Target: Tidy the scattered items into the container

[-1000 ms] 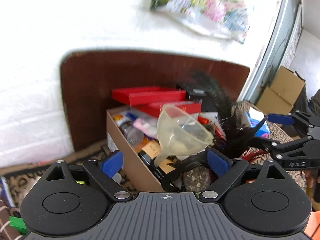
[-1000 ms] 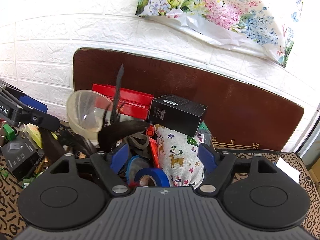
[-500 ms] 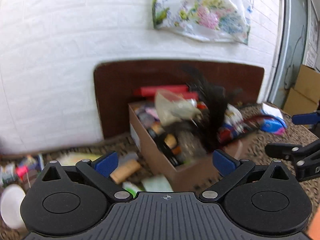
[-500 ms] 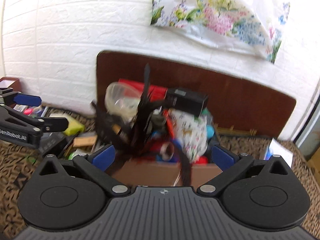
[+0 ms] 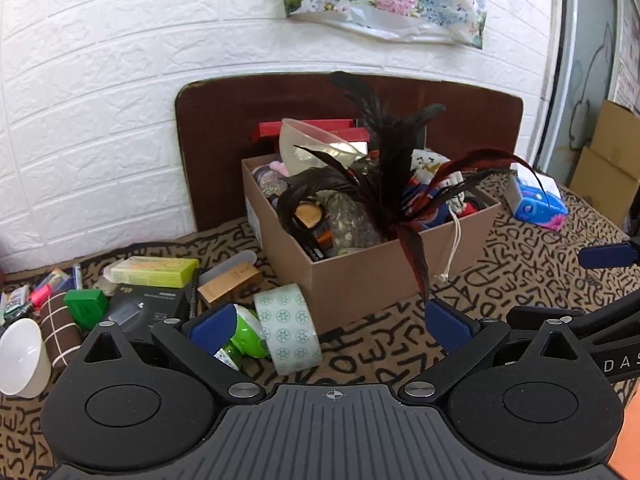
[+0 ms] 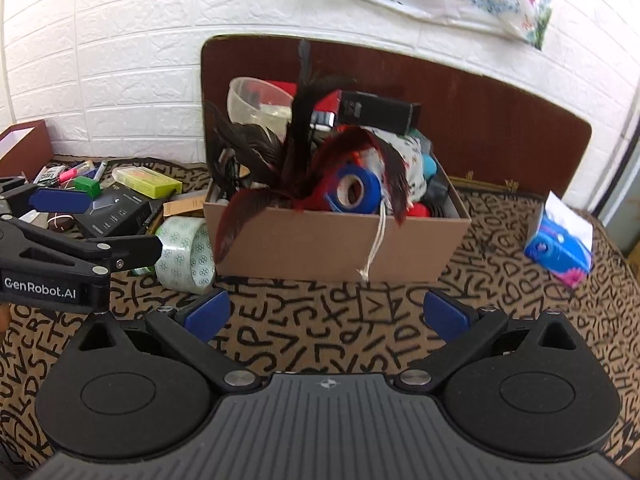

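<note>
Both the left hand-held gripper (image 5: 326, 326) and right hand-held gripper (image 6: 326, 314) hang spread and empty, since the brimming brown cardboard box (image 5: 384, 276) leaves loose items like the patterned tape roll (image 5: 290, 326) at its eight o'clock

I see my left gripper (image 5: 334, 326) open wide above the tape roll (image 5: 289, 328), near the full box (image 5: 384, 276).

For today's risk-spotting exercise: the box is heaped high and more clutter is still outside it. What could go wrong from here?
1. The cardboard box is overfull: the clear bowl and black carton perch on top and may slide off when more goes in.
2. The feathers and drawstring hang over the rim and could snag a gripper.
3. The tape roll stands on edge and may roll.
</note>
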Motion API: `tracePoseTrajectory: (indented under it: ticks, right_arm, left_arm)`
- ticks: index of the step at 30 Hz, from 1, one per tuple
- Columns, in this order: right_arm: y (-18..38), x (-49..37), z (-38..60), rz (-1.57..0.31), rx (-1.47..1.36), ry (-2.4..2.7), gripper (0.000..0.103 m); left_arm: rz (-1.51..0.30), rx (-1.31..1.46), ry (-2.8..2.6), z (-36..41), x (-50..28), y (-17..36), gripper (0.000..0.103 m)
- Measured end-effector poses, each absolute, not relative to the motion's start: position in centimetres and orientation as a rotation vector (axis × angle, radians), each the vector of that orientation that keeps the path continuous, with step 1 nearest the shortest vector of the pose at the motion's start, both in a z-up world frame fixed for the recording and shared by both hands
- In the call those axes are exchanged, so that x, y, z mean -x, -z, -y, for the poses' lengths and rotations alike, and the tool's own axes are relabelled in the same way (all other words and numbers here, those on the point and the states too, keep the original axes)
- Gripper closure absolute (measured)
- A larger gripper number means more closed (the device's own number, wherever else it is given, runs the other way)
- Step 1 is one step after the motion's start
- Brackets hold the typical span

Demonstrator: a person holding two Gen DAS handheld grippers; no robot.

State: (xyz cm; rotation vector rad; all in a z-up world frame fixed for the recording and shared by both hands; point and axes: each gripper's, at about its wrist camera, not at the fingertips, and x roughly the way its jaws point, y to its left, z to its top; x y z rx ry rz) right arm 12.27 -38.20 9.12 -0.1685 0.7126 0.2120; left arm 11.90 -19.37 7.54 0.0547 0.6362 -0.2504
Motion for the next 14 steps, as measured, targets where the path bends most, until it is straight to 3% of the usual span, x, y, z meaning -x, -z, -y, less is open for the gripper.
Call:
tracePoseTrajectory:
  ticks: [14]
  right_arm:
    - [-8.6,-12.5,39.7,-0.738,0.136,-0.176,0.001]
  left_arm:
    - [-0.618,-0.047,0.279,19.8,-11.5,-7.7,0.000]
